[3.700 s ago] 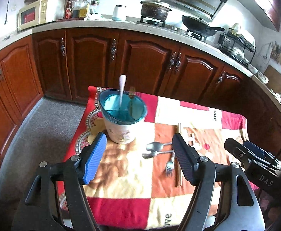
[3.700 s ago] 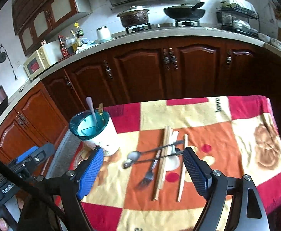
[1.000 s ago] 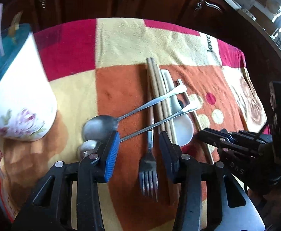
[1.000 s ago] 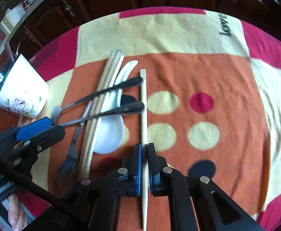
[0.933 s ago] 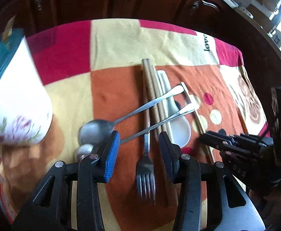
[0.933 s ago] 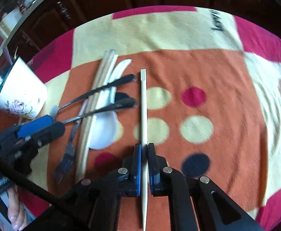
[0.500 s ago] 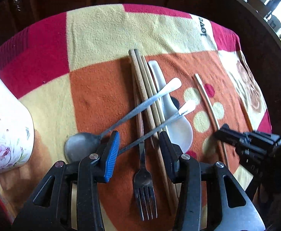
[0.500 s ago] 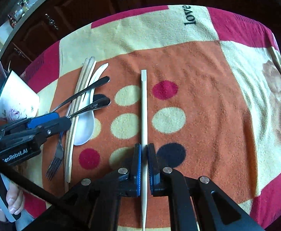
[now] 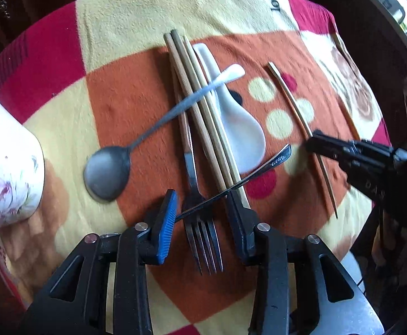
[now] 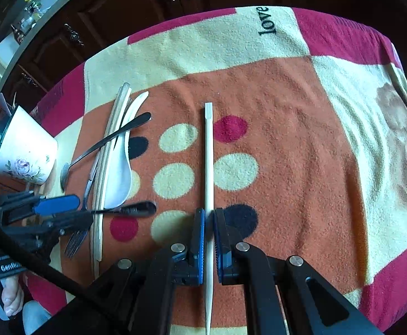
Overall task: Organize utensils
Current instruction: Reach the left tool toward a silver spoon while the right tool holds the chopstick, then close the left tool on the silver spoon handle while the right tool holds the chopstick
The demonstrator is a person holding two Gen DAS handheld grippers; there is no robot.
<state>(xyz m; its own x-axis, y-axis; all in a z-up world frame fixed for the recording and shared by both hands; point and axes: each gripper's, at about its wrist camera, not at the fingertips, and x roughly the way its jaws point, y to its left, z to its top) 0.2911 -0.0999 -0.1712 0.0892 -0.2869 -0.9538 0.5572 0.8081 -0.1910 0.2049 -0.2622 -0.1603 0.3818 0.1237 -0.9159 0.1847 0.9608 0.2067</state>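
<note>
My left gripper (image 9: 202,212) points down over the utensil pile with its jaws closing. The handle of a metal spoon (image 9: 259,169) crosses the gap at a slant and touches both pads; its bowl is hidden behind the blue finger. A fork (image 9: 200,237) lies under the gap. A second metal spoon (image 9: 108,173), several wooden chopsticks (image 9: 200,106) and a white ceramic spoon (image 9: 239,128) lie beyond. My right gripper (image 10: 209,215) is shut on a single pale chopstick (image 10: 209,153) to the right of the pile. The left gripper (image 10: 84,209) shows at the left of that view.
A white flowered cup (image 9: 5,167) stands at the left edge of the patterned cloth (image 9: 125,28). Dark wooden cabinets (image 10: 136,14) run behind the table. A person's hand (image 10: 11,296) shows at the lower left of the right wrist view.
The left jaws have narrowed and rolled, and the nearer metal spoon has swung out of line with the other spoon. The right gripper carried its chopstick rightward, away from the pile.
</note>
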